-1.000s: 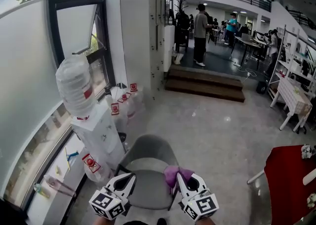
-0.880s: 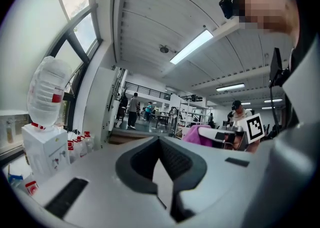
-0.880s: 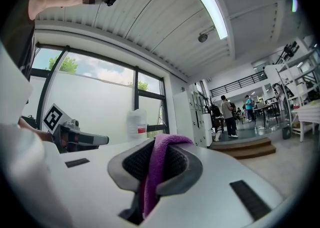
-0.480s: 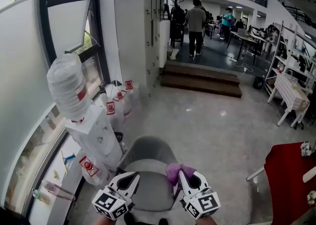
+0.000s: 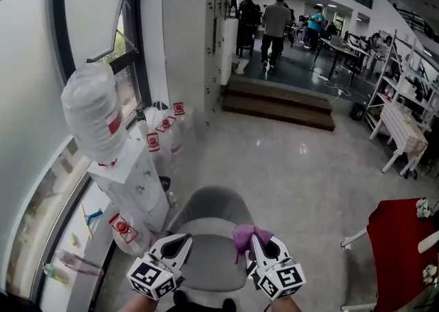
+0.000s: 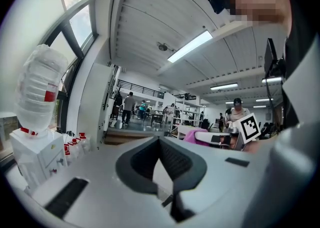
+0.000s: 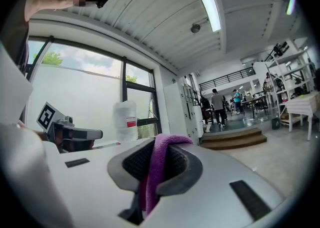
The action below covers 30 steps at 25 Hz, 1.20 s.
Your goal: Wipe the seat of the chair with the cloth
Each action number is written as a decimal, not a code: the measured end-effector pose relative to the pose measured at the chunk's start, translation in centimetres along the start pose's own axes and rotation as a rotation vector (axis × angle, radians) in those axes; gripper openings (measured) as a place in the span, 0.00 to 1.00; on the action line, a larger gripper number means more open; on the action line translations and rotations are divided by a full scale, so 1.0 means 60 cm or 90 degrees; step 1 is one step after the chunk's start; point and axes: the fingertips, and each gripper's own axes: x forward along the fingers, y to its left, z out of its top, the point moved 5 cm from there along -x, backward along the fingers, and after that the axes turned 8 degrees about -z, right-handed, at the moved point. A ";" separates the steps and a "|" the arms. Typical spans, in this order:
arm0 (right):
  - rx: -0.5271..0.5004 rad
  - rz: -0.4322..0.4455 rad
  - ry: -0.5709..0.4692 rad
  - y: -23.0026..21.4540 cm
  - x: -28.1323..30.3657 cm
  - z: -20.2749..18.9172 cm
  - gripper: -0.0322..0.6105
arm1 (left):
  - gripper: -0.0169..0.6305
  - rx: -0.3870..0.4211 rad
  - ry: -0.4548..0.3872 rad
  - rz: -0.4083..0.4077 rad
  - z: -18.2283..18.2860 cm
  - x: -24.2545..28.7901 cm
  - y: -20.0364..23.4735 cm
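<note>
The glossy grey floor (image 5: pixel 295 160) fills most of your head view and runs up to a short flight of steps at the far end. At your left, against the window wall, stands a white water dispenser (image 5: pixel 130 187) with an inverted bottle (image 5: pixel 92 118) on top. The grey chair (image 5: pixel 204 235) sits directly below you, just right of the dispenser, with its backrest on the far side and its seat under both grippers. Your left gripper (image 5: pixel 180 241) hangs over the left part of the seat; its fingers (image 6: pixel 145 159) meet at the tips with nothing between them. Your right gripper (image 5: pixel 255 241) hangs over the right part of the seat, its fingers clamped on the purple cloth (image 7: pixel 157 167). The cloth bunches out past the fingertips, above the seat's right edge; whether it touches the seat cannot be determined.
</note>
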 end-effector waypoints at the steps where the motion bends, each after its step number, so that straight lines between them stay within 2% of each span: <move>1: 0.004 -0.002 0.007 0.000 0.006 -0.012 0.09 | 0.04 -0.005 0.004 0.001 -0.007 -0.002 0.008; 7: -0.011 0.004 0.060 0.007 0.028 -0.094 0.09 | 0.04 -0.030 0.028 0.014 -0.057 -0.008 0.044; 14: 0.008 -0.002 0.135 0.003 0.035 -0.207 0.09 | 0.04 -0.079 0.079 0.042 -0.161 -0.012 0.061; 19: 0.008 -0.012 0.180 -0.004 0.026 -0.268 0.09 | 0.04 -0.123 0.116 0.021 -0.227 -0.016 0.050; 24: 0.006 -0.020 0.206 -0.017 0.024 -0.315 0.09 | 0.04 -0.120 0.159 0.020 -0.291 -0.008 0.047; 30: 0.005 -0.063 0.269 -0.022 0.013 -0.418 0.09 | 0.04 -0.161 0.213 0.030 -0.382 -0.012 0.055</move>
